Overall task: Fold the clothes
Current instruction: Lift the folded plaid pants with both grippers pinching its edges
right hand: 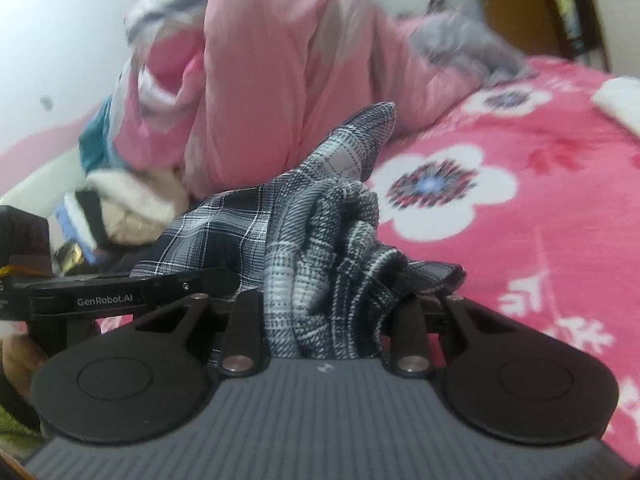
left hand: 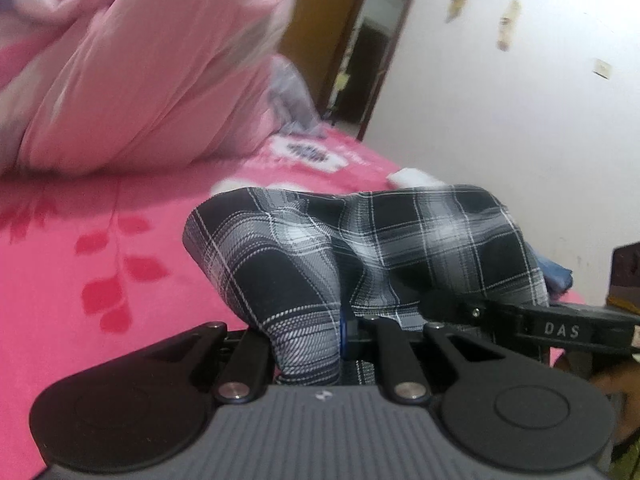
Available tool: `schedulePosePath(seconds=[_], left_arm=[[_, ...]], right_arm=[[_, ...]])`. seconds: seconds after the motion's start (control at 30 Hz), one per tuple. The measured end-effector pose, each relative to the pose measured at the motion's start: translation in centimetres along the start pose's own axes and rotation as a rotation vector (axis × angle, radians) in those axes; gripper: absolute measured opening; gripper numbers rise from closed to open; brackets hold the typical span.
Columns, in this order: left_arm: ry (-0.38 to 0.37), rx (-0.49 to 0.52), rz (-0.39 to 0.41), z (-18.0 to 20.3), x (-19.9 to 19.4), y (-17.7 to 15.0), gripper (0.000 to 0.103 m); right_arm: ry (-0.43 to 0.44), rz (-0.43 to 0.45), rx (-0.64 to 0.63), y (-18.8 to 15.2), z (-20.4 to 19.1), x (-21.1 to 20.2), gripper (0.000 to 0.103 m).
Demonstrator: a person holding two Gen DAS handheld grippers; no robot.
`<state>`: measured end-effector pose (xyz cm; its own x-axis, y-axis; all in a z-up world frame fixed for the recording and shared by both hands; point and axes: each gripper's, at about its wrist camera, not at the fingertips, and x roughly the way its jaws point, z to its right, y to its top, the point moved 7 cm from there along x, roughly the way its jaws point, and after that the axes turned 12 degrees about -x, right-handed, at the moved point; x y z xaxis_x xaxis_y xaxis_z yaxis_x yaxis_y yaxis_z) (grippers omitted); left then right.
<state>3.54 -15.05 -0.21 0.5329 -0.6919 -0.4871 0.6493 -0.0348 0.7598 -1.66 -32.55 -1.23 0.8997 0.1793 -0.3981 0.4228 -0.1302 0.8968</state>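
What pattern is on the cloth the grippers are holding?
Black, grey and white plaid on the cloth; it shows best in the left wrist view.

Open pink bed (right hand: 540, 240) surface is seen to the right of the plaid garment (right hand: 320, 248) (only a white cloth (right hand: 624, 104) lies far off there). Passage beyond is blocked by the heaped pink quilt (left hand: 152, 72), and the left side is crowded by piled clothes (right hand: 132, 208).
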Motion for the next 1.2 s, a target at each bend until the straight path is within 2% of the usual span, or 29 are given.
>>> schedulePosePath(seconds=[0.17, 0.33, 0.5, 0.7, 0.83, 0.97, 1.13, 1.2], left_arm=[[-0.034, 0.116, 0.035, 5.0, 0.5, 0.9, 0.013], [-0.087, 0.232, 0.075, 11.6, 2.9, 3.1, 0.013], [-0.167, 0.352, 0.143, 19.3, 7.4, 5.2, 0.013], [-0.3, 0.454, 0.14, 28.9, 14.6, 7.1, 0.013], [-0.394, 0.516, 0.106, 35.1, 19.2, 7.8, 0.013], [-0.472, 0.555, 0.023, 40.0, 24.7, 7.9, 0.013], [-0.538, 0.661, -0.075, 45.7, 30.9, 6.3, 0.013], [-0.56, 0.687, -0.136, 47.2, 33.6, 5.3, 0.013]], right_arm=[[-0.155, 0.151, -0.02, 0.3, 0.7, -4.1, 0.024], [-0.281, 0.294, 0.007, 1.4, 4.0, -7.9, 0.023], [-0.431, 0.425, 0.026, 3.4, 9.2, -11.3, 0.023], [-0.55, 0.534, 0.089, 5.5, 17.0, -15.7, 0.023], [-0.603, 0.589, 0.144, 6.2, 22.6, -18.5, 0.023], [-0.624, 0.637, 0.246, 5.8, 28.4, -20.6, 0.023], [-0.647, 0.681, 0.39, 3.5, 35.3, -22.4, 0.023], [-0.652, 0.687, 0.446, 2.3, 38.0, -23.0, 0.023]])
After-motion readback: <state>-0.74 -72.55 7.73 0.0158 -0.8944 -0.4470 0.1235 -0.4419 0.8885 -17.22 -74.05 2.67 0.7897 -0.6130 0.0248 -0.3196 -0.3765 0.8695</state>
